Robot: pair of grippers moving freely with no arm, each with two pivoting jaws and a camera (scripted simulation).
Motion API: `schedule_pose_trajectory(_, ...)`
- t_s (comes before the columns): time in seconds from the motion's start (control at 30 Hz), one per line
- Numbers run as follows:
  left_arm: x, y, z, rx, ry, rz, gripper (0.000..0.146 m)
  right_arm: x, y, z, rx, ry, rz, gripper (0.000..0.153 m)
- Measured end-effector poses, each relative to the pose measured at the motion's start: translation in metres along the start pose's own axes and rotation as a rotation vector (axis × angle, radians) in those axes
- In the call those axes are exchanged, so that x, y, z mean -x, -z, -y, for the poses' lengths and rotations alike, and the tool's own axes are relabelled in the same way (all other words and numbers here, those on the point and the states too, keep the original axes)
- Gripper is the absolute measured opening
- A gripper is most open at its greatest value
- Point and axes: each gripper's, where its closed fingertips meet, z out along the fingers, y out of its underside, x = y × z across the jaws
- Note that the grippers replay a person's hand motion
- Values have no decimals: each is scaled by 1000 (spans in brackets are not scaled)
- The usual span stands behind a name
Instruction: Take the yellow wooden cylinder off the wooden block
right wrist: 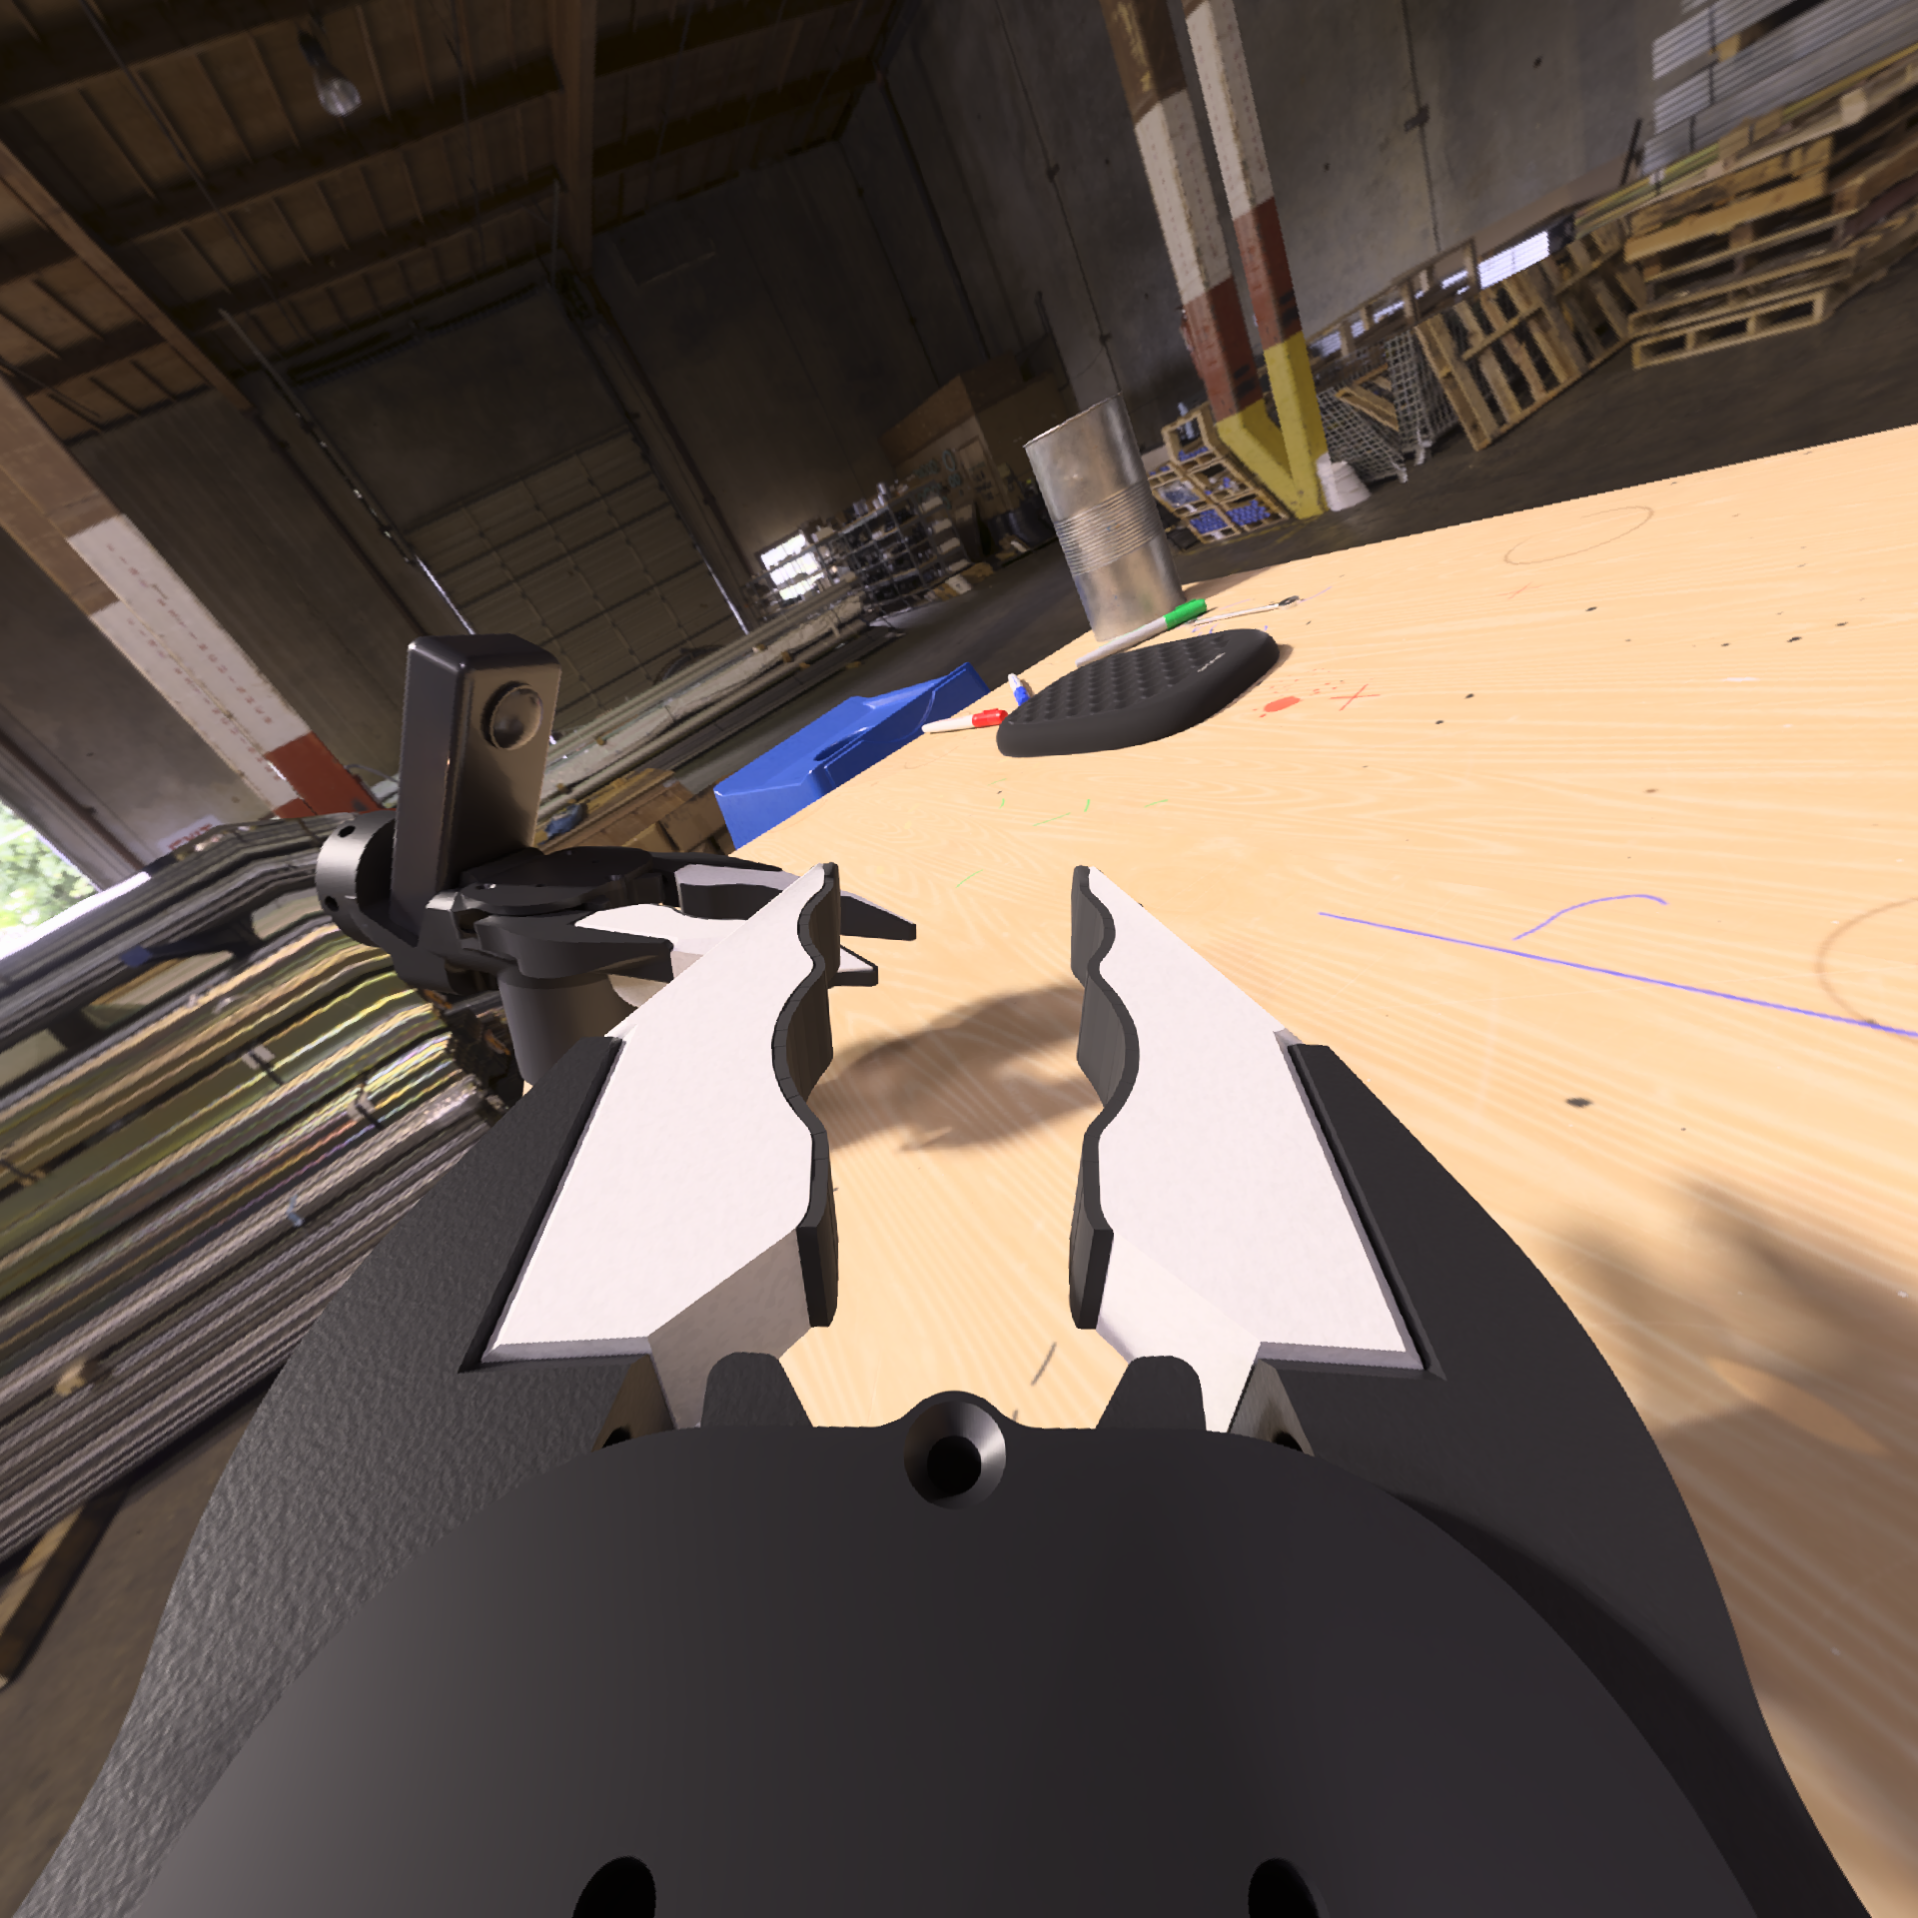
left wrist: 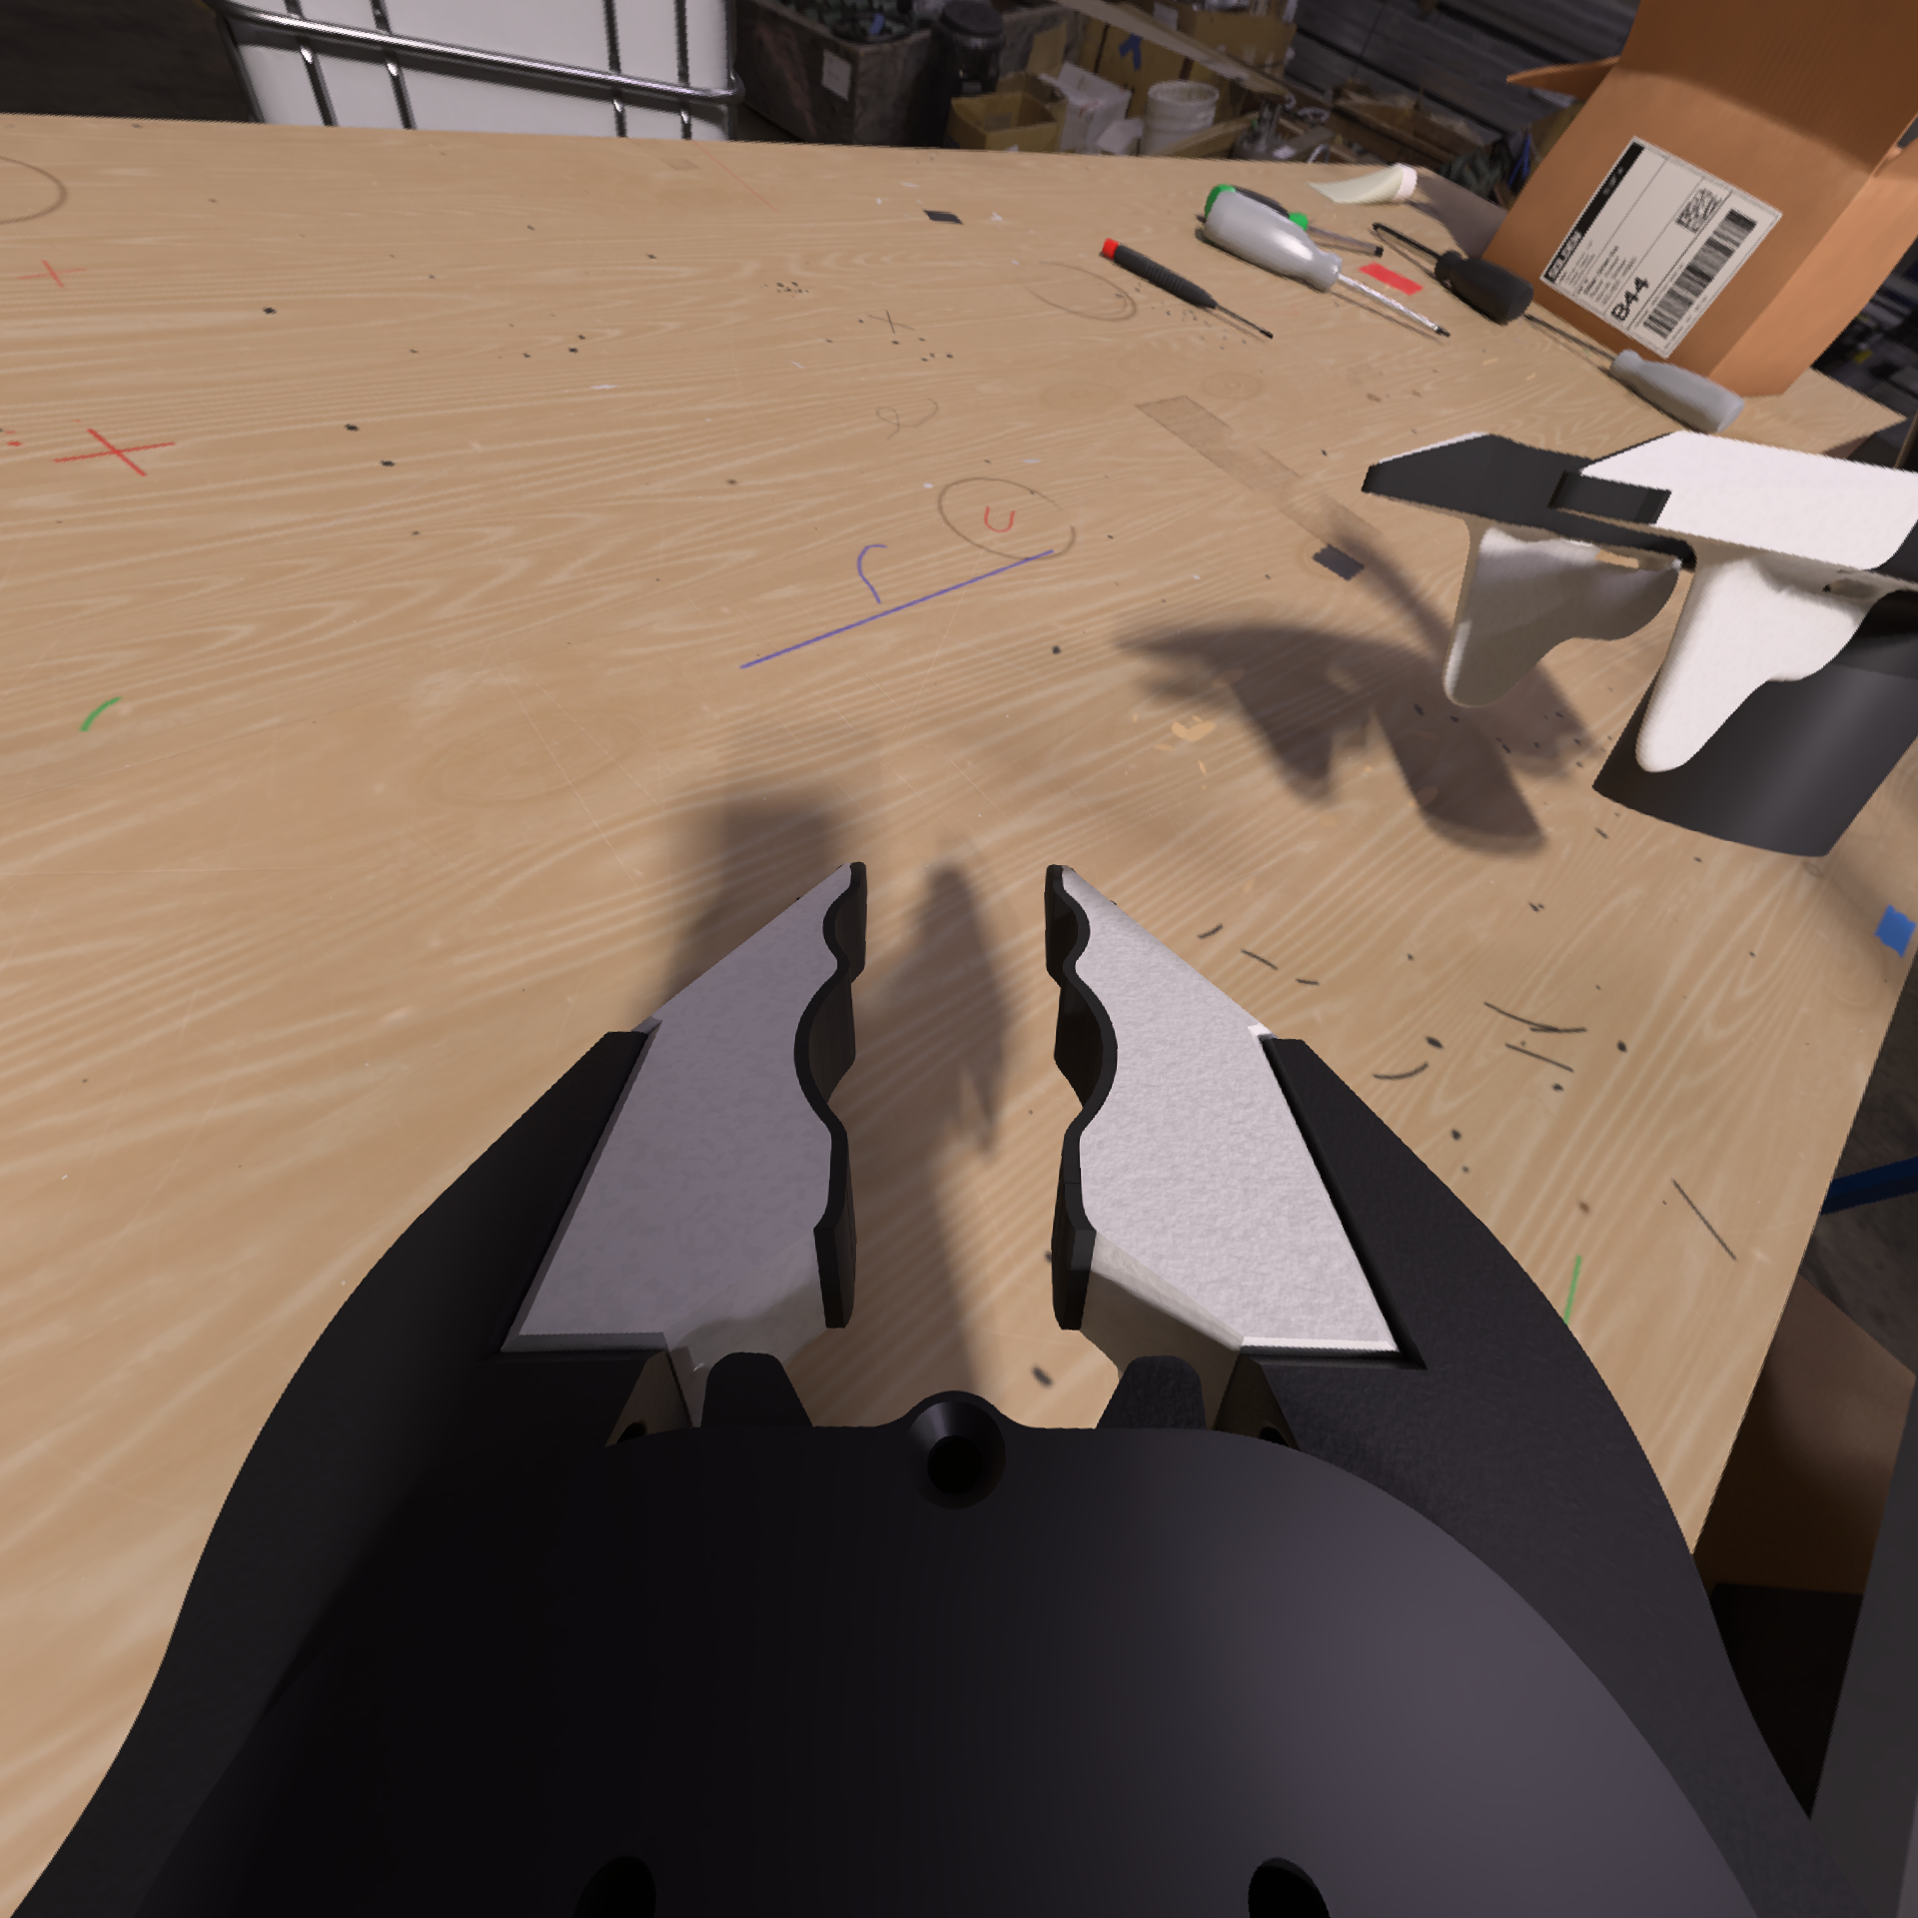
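Neither the yellow wooden cylinder nor the wooden block shows in either view. My left gripper (left wrist: 955, 877) is open and empty, low over the bare plywood table (left wrist: 415, 623). My right gripper (right wrist: 955, 877) is also open and empty over the table (right wrist: 1453, 778). The right gripper also shows in the left wrist view (left wrist: 1578, 716), at the right, fingers pointing down above the table. The left gripper also shows in the right wrist view (right wrist: 891, 953), at the left near the table's edge.
A cardboard box (left wrist: 1702, 208), a white bottle (left wrist: 1271, 244) and screwdrivers (left wrist: 1183, 275) lie at the far right. In the right wrist view a black pad (right wrist: 1136, 690), markers (right wrist: 965, 719), a metal can (right wrist: 1111, 519) and a blue bin (right wrist: 841, 747) sit by the table's edge.
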Motion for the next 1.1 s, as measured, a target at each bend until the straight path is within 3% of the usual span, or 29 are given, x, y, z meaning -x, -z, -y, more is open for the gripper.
schedule_pose_trajectory(0.5,0,-5,-5,43,4,-9,34,4,8,4,-40,-31,48,44)
schedule_pose_trajectory(1.1,3,0,2,-8,100,-73,34,-4,-3,-4,31,-63,14,44)
